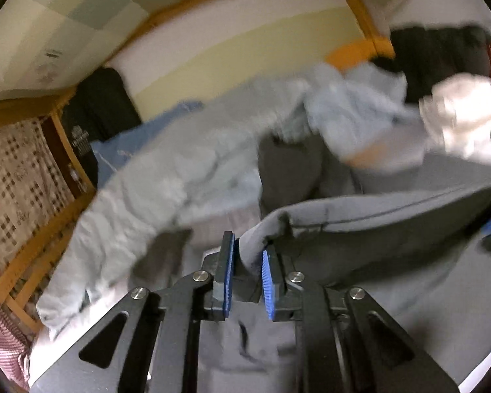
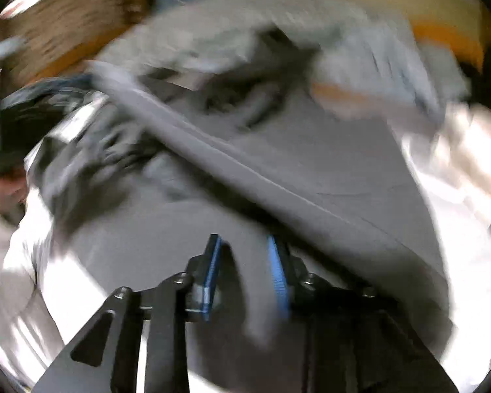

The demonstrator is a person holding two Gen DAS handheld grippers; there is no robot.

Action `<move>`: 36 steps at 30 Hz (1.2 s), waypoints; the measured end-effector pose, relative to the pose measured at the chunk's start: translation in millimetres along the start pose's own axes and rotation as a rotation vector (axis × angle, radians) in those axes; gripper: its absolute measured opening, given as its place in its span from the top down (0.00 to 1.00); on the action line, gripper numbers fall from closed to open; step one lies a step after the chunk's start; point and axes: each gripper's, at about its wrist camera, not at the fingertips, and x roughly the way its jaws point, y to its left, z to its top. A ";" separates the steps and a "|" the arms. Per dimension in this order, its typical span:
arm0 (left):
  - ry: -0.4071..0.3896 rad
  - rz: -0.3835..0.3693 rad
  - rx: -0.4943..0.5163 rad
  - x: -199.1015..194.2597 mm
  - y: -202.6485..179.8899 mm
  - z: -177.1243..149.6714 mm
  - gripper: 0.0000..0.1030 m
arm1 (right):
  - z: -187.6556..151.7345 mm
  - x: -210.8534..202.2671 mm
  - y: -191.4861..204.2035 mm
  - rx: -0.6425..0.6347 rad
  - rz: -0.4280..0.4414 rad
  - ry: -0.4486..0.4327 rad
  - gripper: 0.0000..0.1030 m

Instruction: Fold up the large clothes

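The left gripper [image 1: 248,262] has its blue pads closed on a bunched edge of the grey garment [image 1: 392,203], which looks like a grip for lifting that hem so it can be spread or folded over. The garment lies across the near part of the bed, its seamed edge running away to the right.

The right gripper [image 2: 244,275] stands over the same grey cloth with its jaws narrowly apart. A fold rises between them, but blur hides whether the pads press it, so I cannot tell if it holds.

Beyond the garment a pale blue garment [image 1: 154,177] sprawls toward the bed's far left edge, and a dark one [image 1: 291,163] lies between. Both overlap the working space and probably crowd a flat fold. A wooden frame [image 1: 49,249] borders the left side.
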 end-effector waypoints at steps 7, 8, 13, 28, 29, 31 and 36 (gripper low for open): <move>-0.124 -0.041 0.048 -16.9 -16.2 41.2 0.86 | 46.3 0.5 -48.3 0.258 -0.585 -0.263 1.00; -0.127 -0.059 0.064 -15.8 -27.0 39.8 0.86 | 40.4 -10.3 -61.7 0.354 -0.654 -0.331 1.00; -0.047 -0.136 0.196 6.5 -84.0 -1.0 0.86 | 1.5 -18.8 -113.5 0.571 -0.700 -0.249 1.00; 0.134 -0.309 -0.265 9.5 -0.4 -66.5 0.17 | -33.3 -146.9 -92.4 0.148 -0.107 -0.339 0.38; 0.149 -0.327 -0.316 13.8 8.7 -64.7 0.17 | -24.7 -144.7 -93.3 0.174 -0.158 -0.351 0.38; 0.181 -0.317 -0.403 27.6 29.7 -62.2 0.17 | -9.2 -128.6 -101.9 0.215 -0.232 -0.314 0.38; 0.443 -0.561 -0.512 96.6 29.5 -71.6 0.28 | 1.3 -48.8 -108.5 0.221 0.016 -0.094 0.85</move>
